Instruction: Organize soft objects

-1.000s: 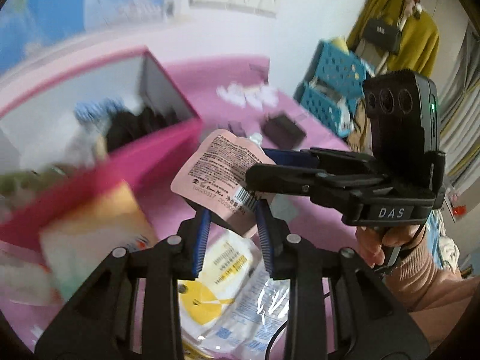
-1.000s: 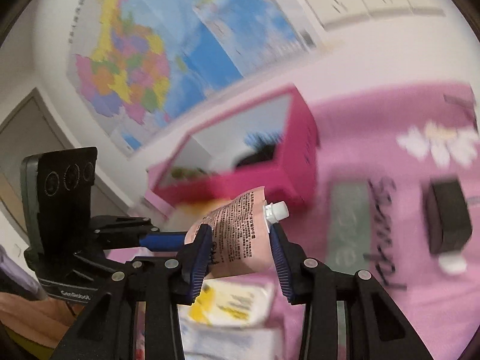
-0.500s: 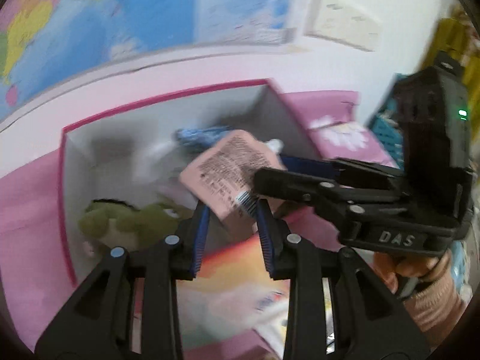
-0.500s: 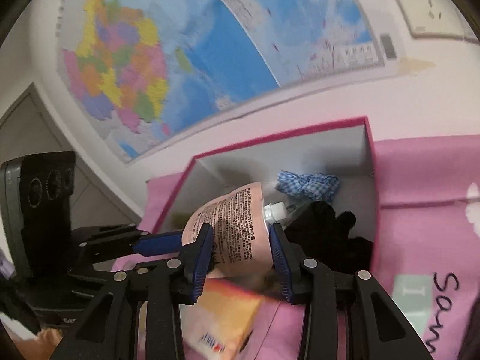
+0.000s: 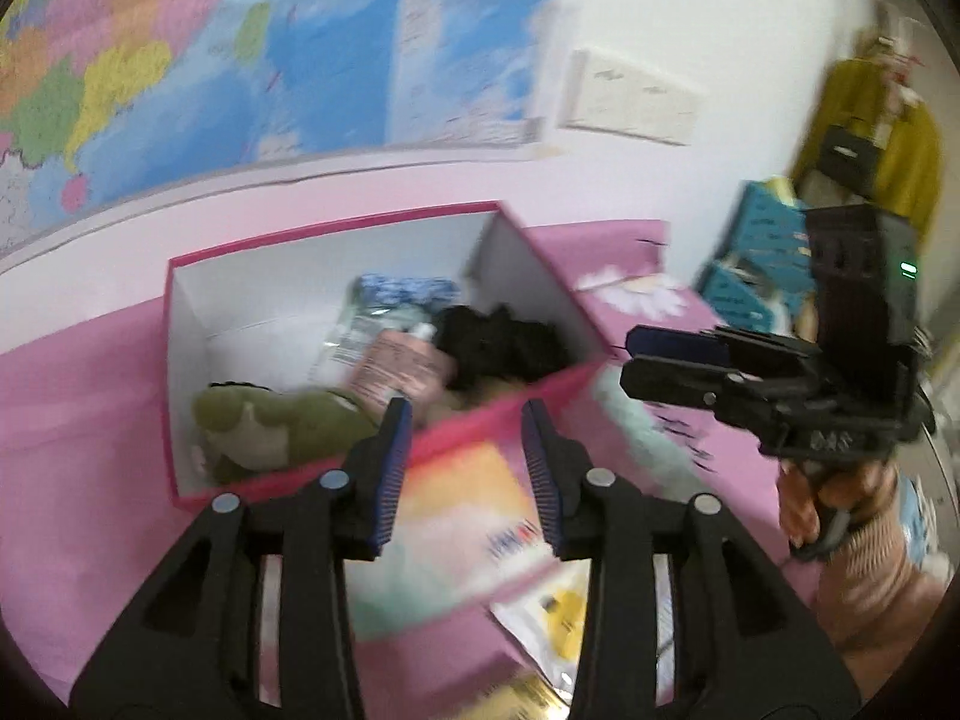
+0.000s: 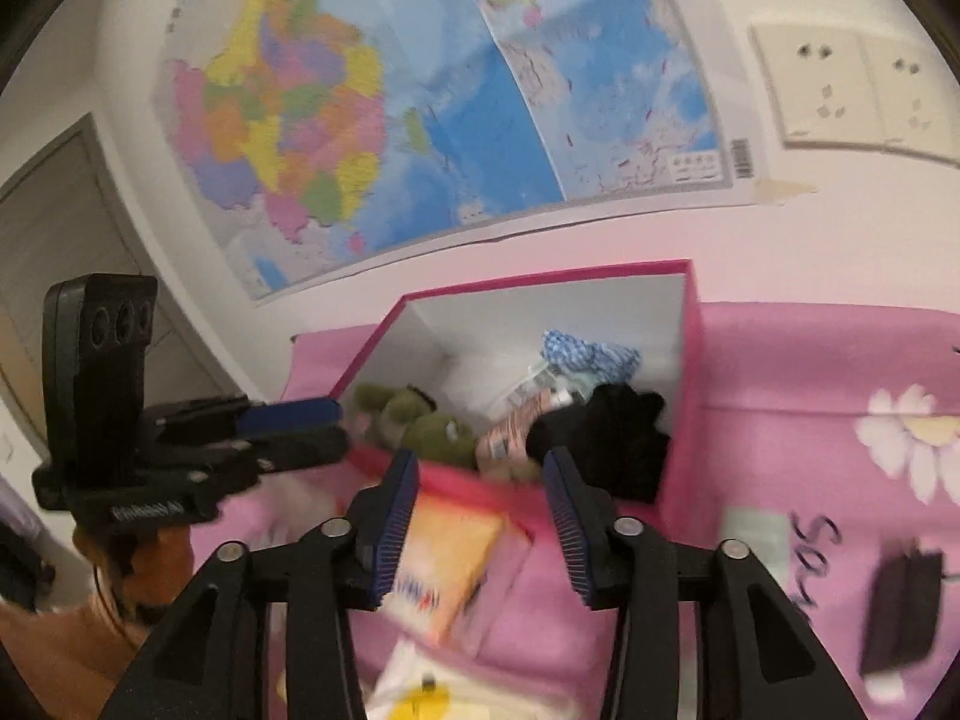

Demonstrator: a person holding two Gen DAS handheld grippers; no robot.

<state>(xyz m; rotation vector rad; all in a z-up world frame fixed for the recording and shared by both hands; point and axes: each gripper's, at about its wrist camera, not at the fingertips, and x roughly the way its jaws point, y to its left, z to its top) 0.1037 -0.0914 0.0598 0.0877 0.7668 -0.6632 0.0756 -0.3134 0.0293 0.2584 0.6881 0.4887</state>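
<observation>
Pink cloth (image 5: 72,408) bears box (image 5: 336,228) holding pouch (image 5: 399,369); both tongs (image 5: 467,420) (image 6: 480,471) just opened, empty

Soft, even indoor light fills both views, with no hard shadows and no glare. Motion blur smears the wall map (image 5: 252,54) and the packets on the pink cloth (image 5: 78,420), worst low in the left view. The pink box (image 6: 690,360) stays fairly sharp. Fisheye distortion bends straight lines, and dark vignetting rings every corner.
</observation>
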